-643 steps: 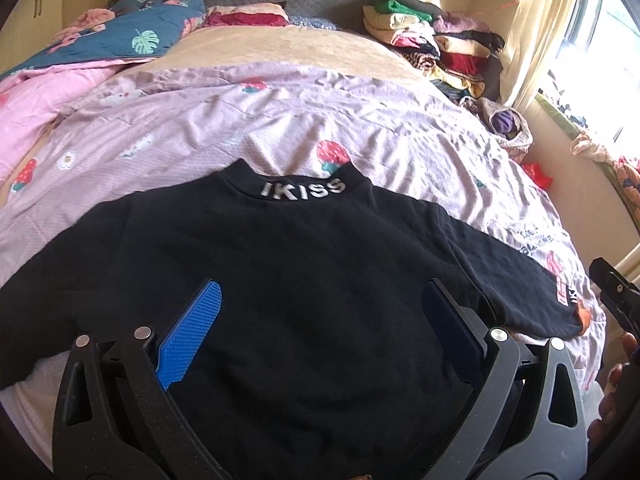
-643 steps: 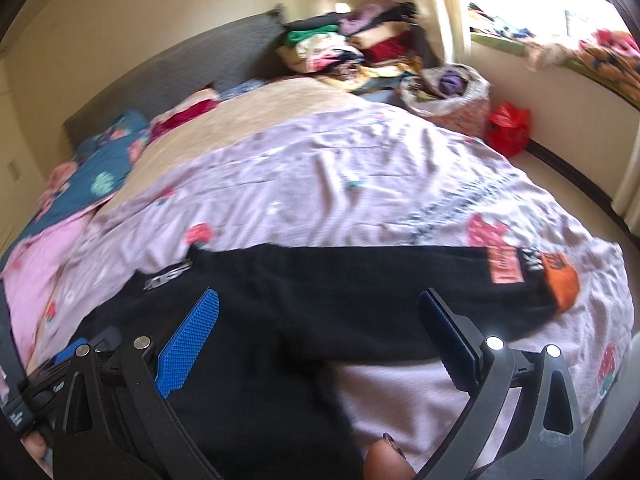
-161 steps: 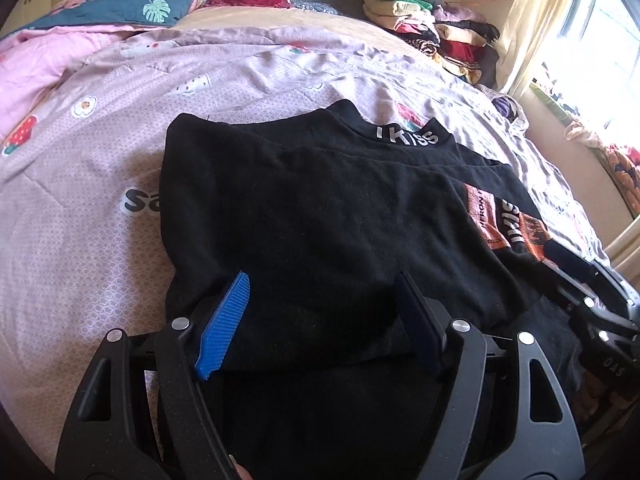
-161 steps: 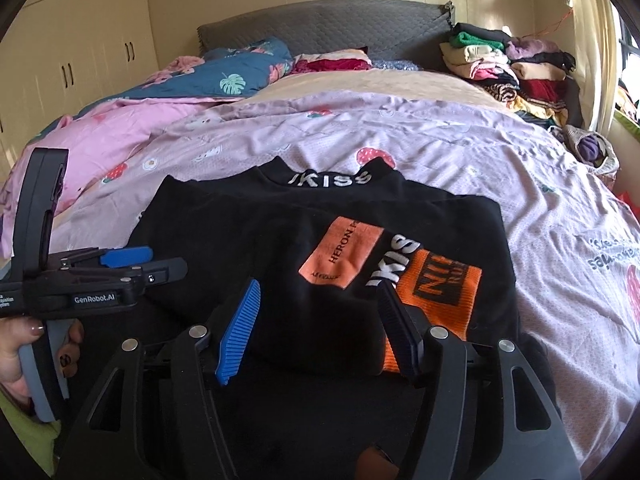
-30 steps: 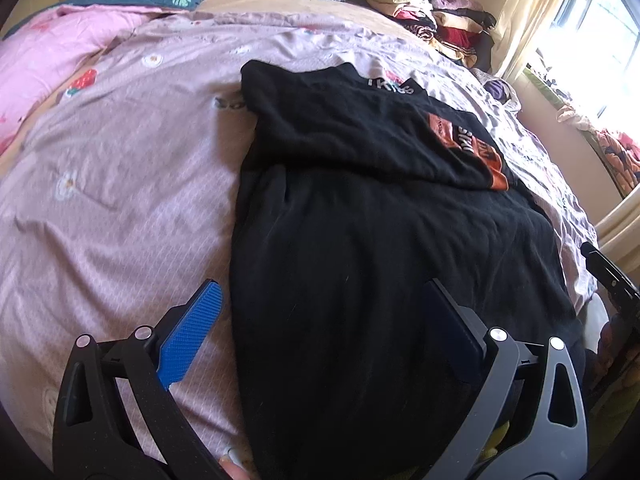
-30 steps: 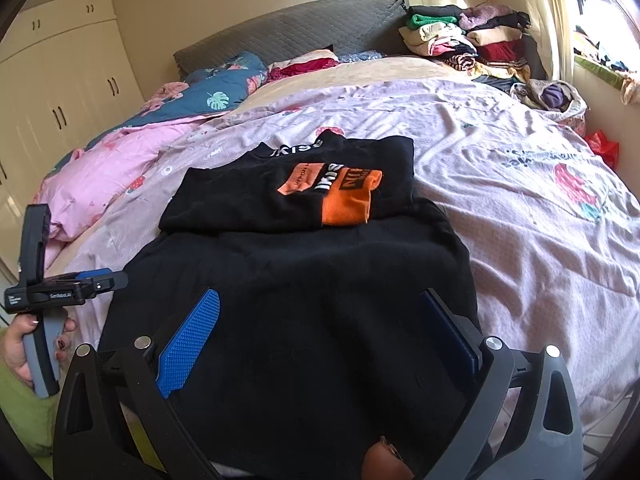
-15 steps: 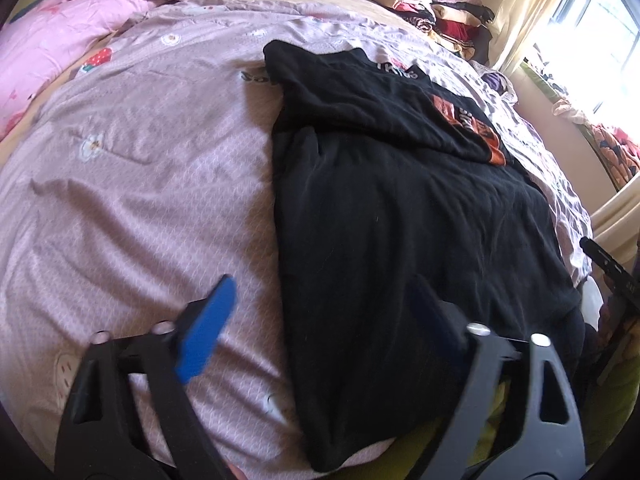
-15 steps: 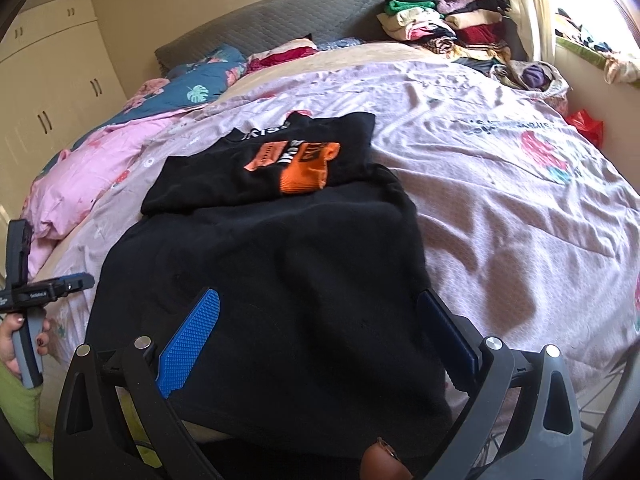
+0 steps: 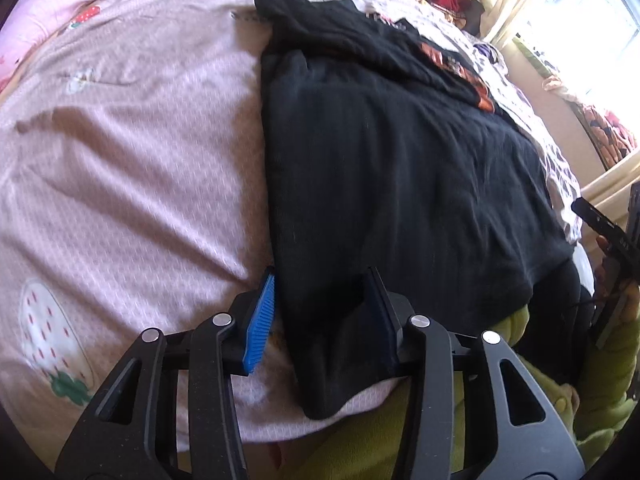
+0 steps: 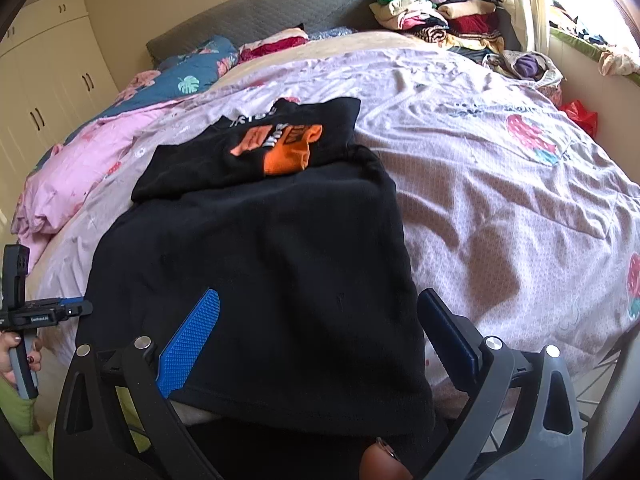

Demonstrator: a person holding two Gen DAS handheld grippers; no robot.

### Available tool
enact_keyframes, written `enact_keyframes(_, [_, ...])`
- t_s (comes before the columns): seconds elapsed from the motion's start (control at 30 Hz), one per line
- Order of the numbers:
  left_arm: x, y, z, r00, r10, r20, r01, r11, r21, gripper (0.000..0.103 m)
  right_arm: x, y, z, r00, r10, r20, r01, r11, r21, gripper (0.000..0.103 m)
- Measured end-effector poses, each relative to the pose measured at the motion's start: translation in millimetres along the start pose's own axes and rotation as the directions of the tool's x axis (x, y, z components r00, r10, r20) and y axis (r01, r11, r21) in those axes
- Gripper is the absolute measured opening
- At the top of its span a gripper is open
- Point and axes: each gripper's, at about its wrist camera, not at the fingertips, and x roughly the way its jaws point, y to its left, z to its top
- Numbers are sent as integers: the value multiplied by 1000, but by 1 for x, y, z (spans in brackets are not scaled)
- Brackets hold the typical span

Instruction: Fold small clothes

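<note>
1. Black sweatshirt (image 9: 400, 168) is lying on the bed (image 9: 120, 160), sleeves folded in at the far end.
2. Left gripper (image 9: 320, 312) is closing over the near-left hem corner, probably not clamped yet.
3. Right gripper (image 10: 316, 344) is hanging open over the near-right hem; next it needs to clamp, then both lift the hem toward the collar.

The bed (image 10: 500, 208), covered by a pale purple strawberry-print sheet (image 9: 132, 160), carries a black sweatshirt (image 10: 272, 260) reaching from its near edge toward the middle, a pink quilt (image 10: 76, 184) along its left edge, and stacked folded clothes (image 10: 436, 20) at its far right corner.
</note>
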Motion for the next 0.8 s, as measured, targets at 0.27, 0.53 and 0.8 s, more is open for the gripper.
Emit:
enact_keyframes(0.27, [1, 1, -13, 1000, -11, -18, 11, 1000, 0, 28, 9, -10, -8, 998, -18, -59, 19, 1000, 17, 99])
enact_keyframes(0.53, [4, -12, -21, 1000, -19, -1, 19, 999, 35, 23, 23, -24, -23, 986, -43, -161, 50, 998, 37, 98])
enact_keyframes(0.8, [2, -4, -21, 999, -40, -3, 40, 999, 13, 20, 22, -42, -36, 979, -15, -204, 35, 995, 96, 65])
